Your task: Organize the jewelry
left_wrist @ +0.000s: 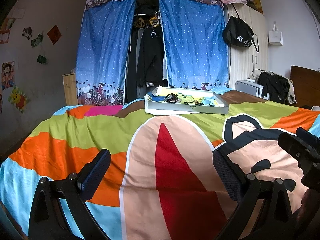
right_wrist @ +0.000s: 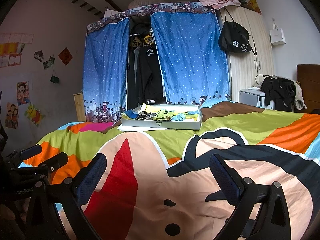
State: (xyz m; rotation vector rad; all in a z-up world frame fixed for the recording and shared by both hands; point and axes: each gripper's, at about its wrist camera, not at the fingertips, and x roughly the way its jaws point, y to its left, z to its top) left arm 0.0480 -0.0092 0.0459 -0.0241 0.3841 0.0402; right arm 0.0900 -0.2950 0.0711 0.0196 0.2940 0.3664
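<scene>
A shallow white tray [left_wrist: 188, 108] is seen on the far part of the bed, resting on the multicoloured bedspread [left_wrist: 100, 136]. Jewelry is held inside it: a dark beaded bracelet [left_wrist: 171, 98] toward the left, a thin cord necklace [left_wrist: 193, 101] mid-tray, a pale blue piece [left_wrist: 207, 101] to the right. A sheet of white paper [left_wrist: 170, 112] is noted under the tray's near edge. The left gripper [left_wrist: 162, 170] and right gripper [right_wrist: 158, 174] are held low over the near bedspread, well apart from the tray; fingers on both are spread wide, nothing grasped. No obstruction is seen between grippers and tray. Behind the bed, a blue dotted curtain wardrobe [left_wrist: 112, 50] and a black hanging bag [left_wrist: 238, 34] are recorded.
</scene>
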